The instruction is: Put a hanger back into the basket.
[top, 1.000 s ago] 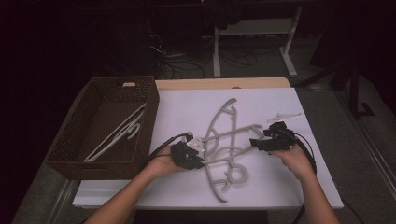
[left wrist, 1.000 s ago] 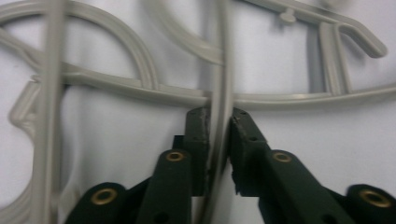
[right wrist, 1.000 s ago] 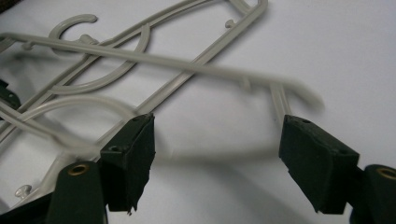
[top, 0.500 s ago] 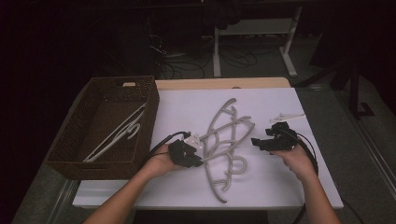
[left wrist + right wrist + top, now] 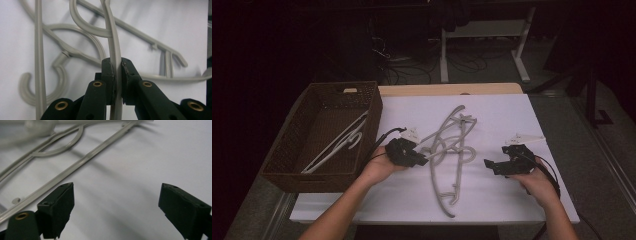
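Here, left tool (image 5: 116, 72) tight on a grey hanger (image 5: 113, 45) — lower end cut off — right tool (image 5: 116, 212) spread, empty.

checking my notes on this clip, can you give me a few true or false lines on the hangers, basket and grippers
1. The left gripper is shut on a grey hanger. True.
2. The right gripper holds a hanger. False: its jaws stand open with nothing between them.
3. The basket has a hanger in it. True.
4. The basket sits right of the hanger pile. False: it sits to the left.
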Demonstrator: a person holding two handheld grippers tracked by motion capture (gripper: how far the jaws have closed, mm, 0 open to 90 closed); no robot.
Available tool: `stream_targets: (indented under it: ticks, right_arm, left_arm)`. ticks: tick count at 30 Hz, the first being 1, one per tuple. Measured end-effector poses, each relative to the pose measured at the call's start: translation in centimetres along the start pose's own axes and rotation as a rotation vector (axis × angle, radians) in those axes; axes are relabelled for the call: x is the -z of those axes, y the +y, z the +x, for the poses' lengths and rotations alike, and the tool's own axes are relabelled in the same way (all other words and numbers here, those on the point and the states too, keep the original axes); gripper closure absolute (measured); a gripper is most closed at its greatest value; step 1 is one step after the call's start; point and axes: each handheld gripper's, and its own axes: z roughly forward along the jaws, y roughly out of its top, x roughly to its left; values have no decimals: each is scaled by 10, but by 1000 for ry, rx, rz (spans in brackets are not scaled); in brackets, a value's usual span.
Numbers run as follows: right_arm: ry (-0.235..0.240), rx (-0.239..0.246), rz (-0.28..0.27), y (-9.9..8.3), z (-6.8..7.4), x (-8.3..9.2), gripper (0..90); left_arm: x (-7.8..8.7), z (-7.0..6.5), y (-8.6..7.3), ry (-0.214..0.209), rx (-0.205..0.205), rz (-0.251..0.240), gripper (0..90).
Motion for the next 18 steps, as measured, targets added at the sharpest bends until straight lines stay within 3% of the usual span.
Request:
stream_targets:
  ticks: [5, 8, 10, 16, 18]
  right_arm:
    - [14, 35, -4, -2, 5, -6, 0]
    - [16, 37, -10, -2, 6, -7, 0]
    - [19, 46, -8, -3, 6, -8, 0]
    - [21, 51, -4, -4, 6, -10, 0]
    - [19, 52, -3, -4, 6, -11, 0]
  left_arm:
    - [15, 3, 13, 20, 45, -43, 823]
    - [23, 4, 19, 25, 54, -59, 823]
    - [37, 6, 30, 39, 66, -85, 823]
    - [63, 11, 43, 65, 69, -109, 823]
    - [81, 15, 47, 75, 71, -126, 823]
